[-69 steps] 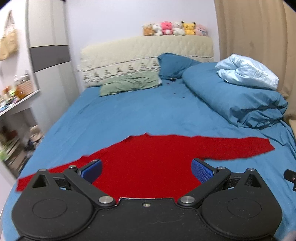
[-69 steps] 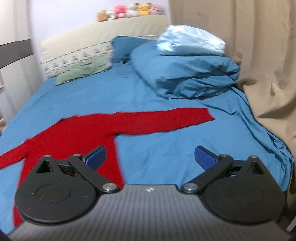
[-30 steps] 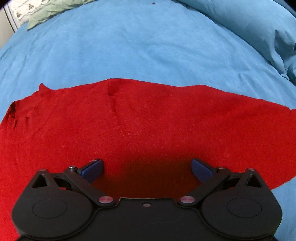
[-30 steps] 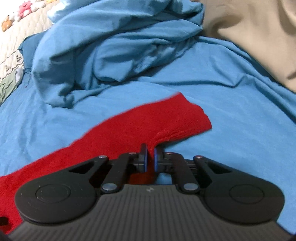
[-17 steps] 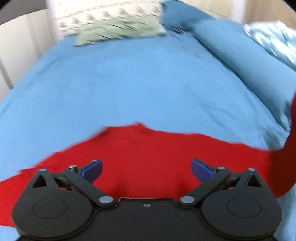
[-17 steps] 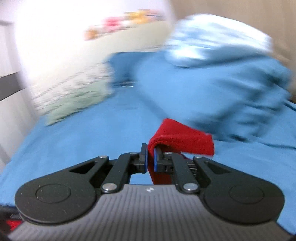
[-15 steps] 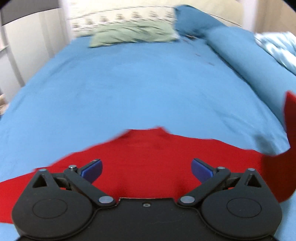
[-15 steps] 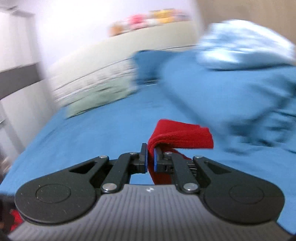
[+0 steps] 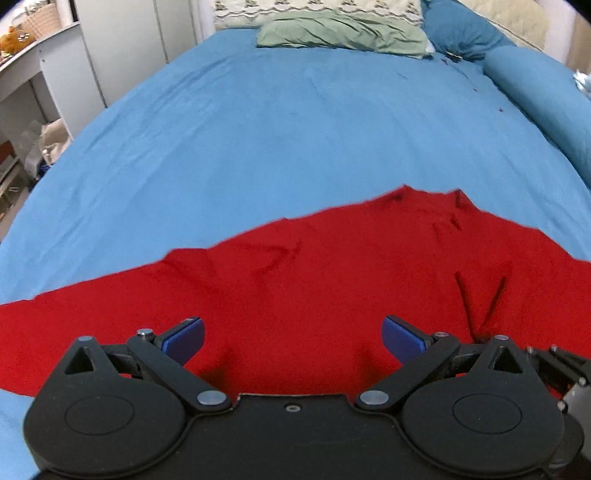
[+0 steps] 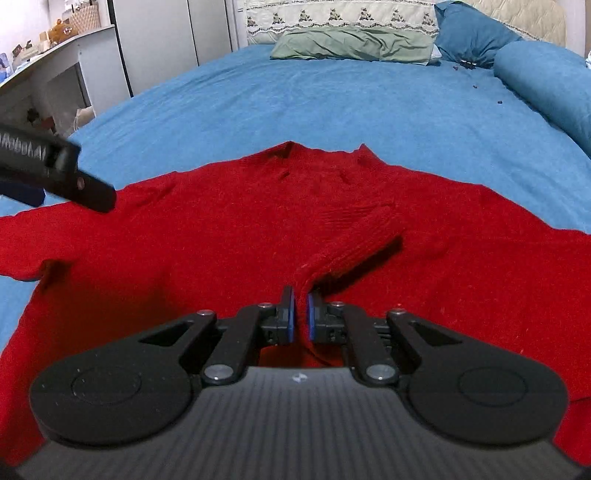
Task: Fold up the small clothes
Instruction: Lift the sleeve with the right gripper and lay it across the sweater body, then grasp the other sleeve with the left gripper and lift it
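1. Red sweater (image 10: 221, 236) lies spread flat on the blue bedsheet (image 10: 332, 107).
2. Right gripper (image 10: 300, 317): jaws closed, pinching the ribbed sleeve cuff (image 10: 354, 240) over the sweater's body.
3. Left gripper (image 9: 291, 338): jaws wide apart, holding nothing, apparently just above the sweater.

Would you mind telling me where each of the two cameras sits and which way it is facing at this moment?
Left wrist: on the left gripper, low over the red sweater, facing up the blue bed toward the green pillow; its own open fingers show, with part of the right gripper at the lower right edge.
Right wrist: on the right gripper, facing the same way; its fingers are shut on the sleeve cuff, folded over the sweater's body; the left gripper's side shows at the left edge.
Shared: sweater, bed, pillow.
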A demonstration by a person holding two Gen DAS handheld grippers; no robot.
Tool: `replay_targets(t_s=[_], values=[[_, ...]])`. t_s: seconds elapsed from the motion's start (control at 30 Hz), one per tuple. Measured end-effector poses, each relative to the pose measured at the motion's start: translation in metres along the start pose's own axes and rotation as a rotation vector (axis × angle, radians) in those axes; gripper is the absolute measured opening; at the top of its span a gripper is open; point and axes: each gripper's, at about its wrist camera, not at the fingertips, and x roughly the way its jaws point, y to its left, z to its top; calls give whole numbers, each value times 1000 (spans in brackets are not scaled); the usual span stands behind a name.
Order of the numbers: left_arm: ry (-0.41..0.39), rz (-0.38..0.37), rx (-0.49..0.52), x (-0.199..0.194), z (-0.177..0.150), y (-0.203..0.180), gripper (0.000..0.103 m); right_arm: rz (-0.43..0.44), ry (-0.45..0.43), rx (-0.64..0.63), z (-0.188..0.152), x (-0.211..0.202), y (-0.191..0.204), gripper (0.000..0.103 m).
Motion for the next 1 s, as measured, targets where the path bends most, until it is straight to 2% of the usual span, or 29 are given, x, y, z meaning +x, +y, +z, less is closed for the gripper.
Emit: replay_targets(t_s=[0.03, 0.07, 0.1, 0.17, 0.2, 0.33, 0.43, 0.5, 0.6, 0.63, 0.67, 0.7, 0.77, 0.8, 0.87, 0.93, 1.0], values=[[-1, -12, 8, 3, 3, 1, 103, 1, -1, 1, -2, -2, 1, 25], [-4, -28, 17, 3, 0, 0, 103, 0, -3, -1, -3, -4, 1, 36], [-8, -48, 25, 1, 0, -2, 103, 2, -5, -4, -2, -4, -1, 58], [-23, -73, 47, -6, -1, -12, 103, -1, -32, -15, 2, -11, -9, 83], [-33, -82, 68, -10, 1, -19, 103, -10, -44, -27, 4, -12, -10, 86], [-80, -135, 175, -23, 2, -55, 103, -54, -25, -29, 2, -35, -34, 88], [-101, -210, 271, -25, 0, -91, 103, -101, -7, 58, -9, -58, -66, 95], [-122, -237, 337, -20, -5, -116, 99, -134, -2, 119, -18, -73, -85, 103], [-114, -248, 414, 1, -13, -146, 84, -172, 10, 190, -36, -93, -112, 103], [-102, -247, 424, 12, -15, -152, 74, -188, 23, 202, -44, -98, -121, 103], [-83, -247, 428, 21, -16, -157, 62, -199, 33, 207, -49, -102, -127, 103], [-64, -248, 424, 29, -16, -160, 56, -211, 42, 213, -55, -106, -133, 103], [-41, -248, 401, 38, -18, -165, 35, -232, 56, 229, -66, -113, -143, 103], [-40, -245, 384, 42, -17, -164, 33, -242, 61, 241, -71, -115, -149, 103], [-50, -230, 344, 43, -16, -159, 17, -262, 66, 269, -76, -113, -156, 103], [-50, -190, 278, 44, -15, -150, 15, -275, 76, 299, -78, -109, -165, 103], [-49, -151, 204, 45, -16, -139, 20, -283, 81, 317, -81, -108, -169, 103]])
